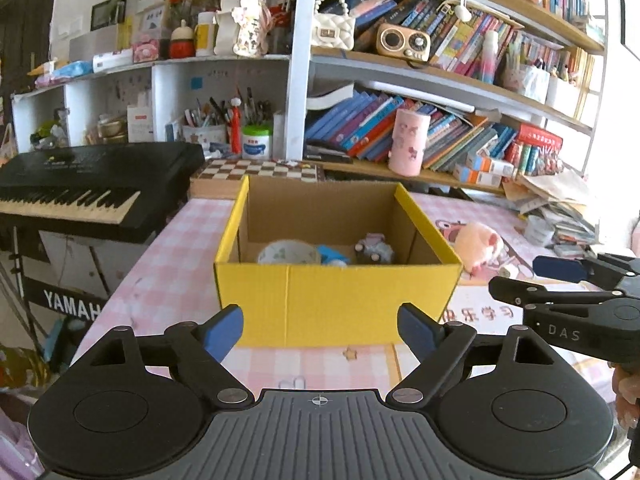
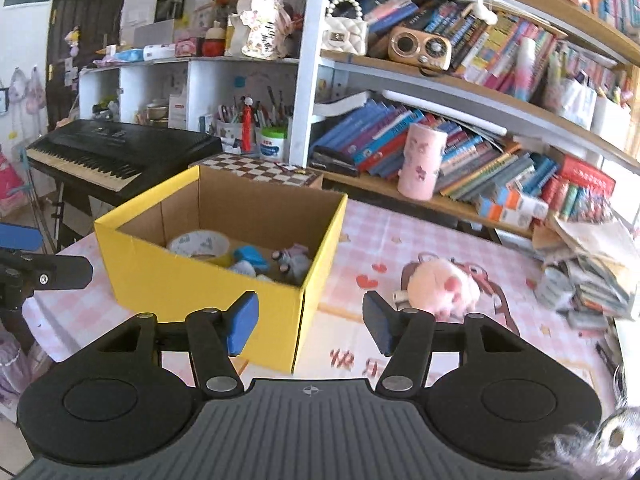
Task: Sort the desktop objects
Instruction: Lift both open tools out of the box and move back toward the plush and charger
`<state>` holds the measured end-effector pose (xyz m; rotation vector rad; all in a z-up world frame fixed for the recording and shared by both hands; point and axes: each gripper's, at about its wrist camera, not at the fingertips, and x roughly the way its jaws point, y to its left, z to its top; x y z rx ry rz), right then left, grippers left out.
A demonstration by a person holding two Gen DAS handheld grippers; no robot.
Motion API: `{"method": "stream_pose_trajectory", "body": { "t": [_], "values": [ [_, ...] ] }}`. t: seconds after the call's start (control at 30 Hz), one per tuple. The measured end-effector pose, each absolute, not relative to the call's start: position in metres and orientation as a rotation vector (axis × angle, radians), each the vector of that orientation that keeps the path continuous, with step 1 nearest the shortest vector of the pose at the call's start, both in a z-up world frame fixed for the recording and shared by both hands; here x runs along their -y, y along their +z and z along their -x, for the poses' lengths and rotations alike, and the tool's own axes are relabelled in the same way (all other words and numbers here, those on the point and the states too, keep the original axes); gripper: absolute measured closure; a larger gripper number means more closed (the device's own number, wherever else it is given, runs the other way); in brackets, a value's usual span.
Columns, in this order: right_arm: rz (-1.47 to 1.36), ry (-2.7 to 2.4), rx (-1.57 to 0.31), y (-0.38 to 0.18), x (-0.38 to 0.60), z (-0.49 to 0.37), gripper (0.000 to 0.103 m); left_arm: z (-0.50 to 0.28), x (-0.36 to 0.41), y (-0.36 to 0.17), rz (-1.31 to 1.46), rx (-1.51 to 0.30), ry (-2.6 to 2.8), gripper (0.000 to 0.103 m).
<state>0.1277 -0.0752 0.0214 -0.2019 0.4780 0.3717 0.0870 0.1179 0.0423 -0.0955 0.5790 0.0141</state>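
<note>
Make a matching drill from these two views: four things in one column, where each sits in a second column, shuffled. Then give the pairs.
Things:
1. tape roll
2. pink plush toy
3. pink cup
4. keyboard

Places:
A. on the checked tablecloth, right of the box
B. on the lowest bookshelf, before the books
C. inside the yellow box
D. on a stand, left of the table

Pairs: 1-C, 2-A, 3-B, 4-D

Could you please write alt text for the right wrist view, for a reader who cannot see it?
The empty, open right gripper points over a pink checked table at a yellow box holding tape and small toys; a pink plush lies right of it, below crowded bookshelves.
</note>
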Motion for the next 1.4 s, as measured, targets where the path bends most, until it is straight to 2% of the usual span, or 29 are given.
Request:
{"method": "stream_pose_trajectory", "body": {
  "t": [0.53,0.7,1.4],
  "values": [
    [0.147,0.291,-0.519,0.0,0.086,-0.072,0.044,-0.047,-0.096,0.021,0.067,-0.618,0.014,0.015],
    [0.107,0.278,-0.533,-0.006,0.087,-0.059,0.04,-0.04,-0.089,0.019,0.043,-0.625,-0.015,0.015],
    [0.139,0.259,-0.612,-0.018,0.089,-0.039,0.03,-0.04,-0.073,0.005,0.04,-0.677,-0.1,0.014]
  ]
}}
